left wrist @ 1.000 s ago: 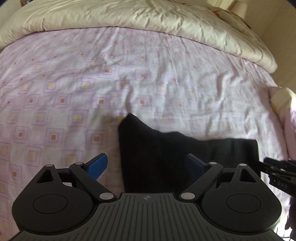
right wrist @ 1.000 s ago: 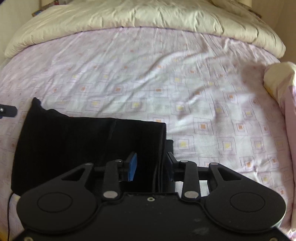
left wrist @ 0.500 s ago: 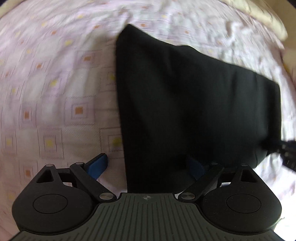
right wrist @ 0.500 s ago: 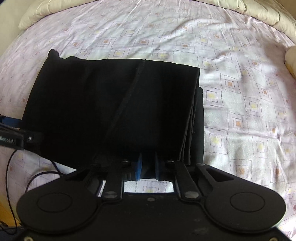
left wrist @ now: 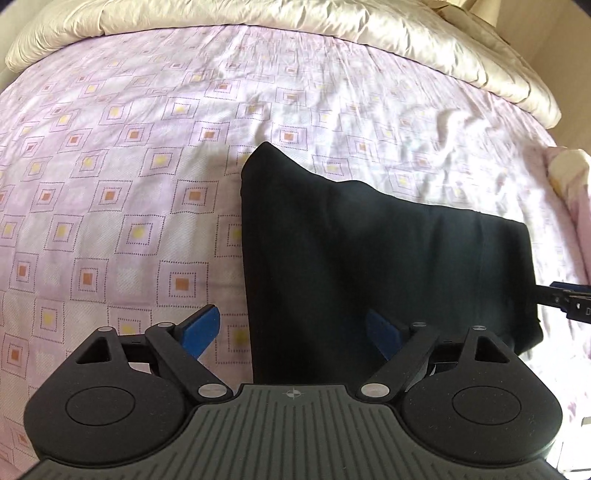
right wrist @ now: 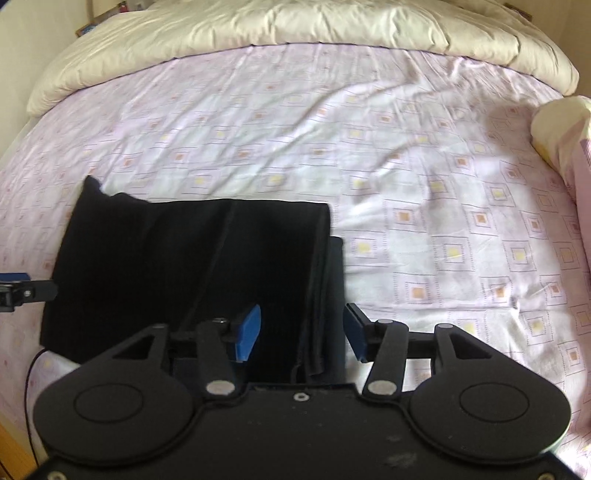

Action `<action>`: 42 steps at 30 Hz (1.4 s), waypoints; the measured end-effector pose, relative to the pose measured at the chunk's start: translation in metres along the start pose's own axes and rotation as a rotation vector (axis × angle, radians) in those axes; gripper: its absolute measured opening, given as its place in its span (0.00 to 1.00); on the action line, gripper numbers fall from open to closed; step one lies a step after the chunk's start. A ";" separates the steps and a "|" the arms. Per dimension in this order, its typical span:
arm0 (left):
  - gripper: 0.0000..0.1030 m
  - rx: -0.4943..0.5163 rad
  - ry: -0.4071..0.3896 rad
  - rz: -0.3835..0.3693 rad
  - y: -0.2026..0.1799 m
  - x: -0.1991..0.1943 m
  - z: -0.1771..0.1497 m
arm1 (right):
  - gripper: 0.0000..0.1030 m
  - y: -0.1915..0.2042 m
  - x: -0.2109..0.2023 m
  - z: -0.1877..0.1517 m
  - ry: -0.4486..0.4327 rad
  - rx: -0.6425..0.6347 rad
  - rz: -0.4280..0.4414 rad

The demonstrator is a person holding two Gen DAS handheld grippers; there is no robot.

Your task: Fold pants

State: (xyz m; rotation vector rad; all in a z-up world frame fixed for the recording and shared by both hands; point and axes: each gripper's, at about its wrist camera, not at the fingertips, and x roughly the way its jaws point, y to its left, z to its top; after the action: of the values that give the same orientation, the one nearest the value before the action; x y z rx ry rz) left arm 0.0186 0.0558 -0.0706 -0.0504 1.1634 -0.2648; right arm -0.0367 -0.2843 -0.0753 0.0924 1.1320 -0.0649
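Note:
The black pants (left wrist: 369, 266) lie folded into a flat rectangle on the bed; they also show in the right wrist view (right wrist: 192, 269). My left gripper (left wrist: 291, 334) is open, its jaws straddling the pants' left edge at the near end. My right gripper (right wrist: 301, 334) is open over the pants' right edge, where stacked fabric layers show between the jaws. Neither holds anything. Each gripper's tip pokes into the other's view, the right one in the left wrist view (left wrist: 569, 299), the left one in the right wrist view (right wrist: 22, 290).
The bed has a pink sheet (left wrist: 129, 184) with square patterns. A cream duvet (right wrist: 295, 26) is bunched along the far side. A pillow (right wrist: 561, 125) lies at the right edge. A thin cable (right wrist: 31, 387) hangs at the bed's near left.
My right gripper was shut on the pants' near edge half a second ago and has opened. Both grippers have lifted and tilted back, so more of the bed shows.

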 end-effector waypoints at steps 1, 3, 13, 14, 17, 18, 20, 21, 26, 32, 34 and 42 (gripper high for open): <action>0.84 0.008 0.002 0.004 -0.003 0.003 0.001 | 0.52 -0.004 0.004 0.002 0.006 0.010 -0.004; 0.84 0.031 0.013 0.009 -0.006 0.008 0.004 | 0.52 -0.014 0.012 0.006 0.018 0.038 0.000; 0.85 0.033 0.101 -0.005 -0.008 0.043 0.015 | 0.58 -0.023 0.051 0.013 0.105 0.134 0.115; 0.86 0.025 0.112 -0.014 -0.007 0.047 0.016 | 0.60 -0.022 0.057 0.014 0.117 0.141 0.126; 0.98 0.002 0.146 -0.033 -0.006 0.058 0.020 | 0.67 -0.021 0.068 0.016 0.133 0.177 0.151; 0.99 -0.004 0.153 -0.037 -0.005 0.061 0.021 | 0.70 -0.022 0.071 0.016 0.140 0.199 0.163; 1.00 -0.006 0.156 -0.035 -0.007 0.064 0.022 | 0.74 -0.026 0.078 0.017 0.150 0.232 0.187; 1.00 -0.001 0.158 -0.031 -0.008 0.065 0.022 | 0.76 -0.025 0.077 0.017 0.151 0.231 0.195; 1.00 -0.010 0.172 -0.005 -0.012 0.069 0.025 | 0.86 -0.018 0.083 0.021 0.162 0.197 0.215; 1.00 -0.033 0.210 0.014 -0.011 0.074 0.032 | 1.00 -0.005 0.091 0.027 0.181 0.166 0.201; 1.00 -0.034 0.218 0.016 -0.011 0.075 0.033 | 1.00 0.000 0.092 0.027 0.175 0.160 0.190; 1.00 -0.040 0.210 0.017 -0.014 0.078 0.032 | 1.00 -0.006 0.085 0.020 0.168 0.144 0.216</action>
State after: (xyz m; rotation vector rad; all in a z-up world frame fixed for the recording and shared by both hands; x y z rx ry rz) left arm 0.0745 0.0205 -0.1257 -0.0481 1.3773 -0.2360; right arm 0.0167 -0.2933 -0.1441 0.3528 1.2782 0.0548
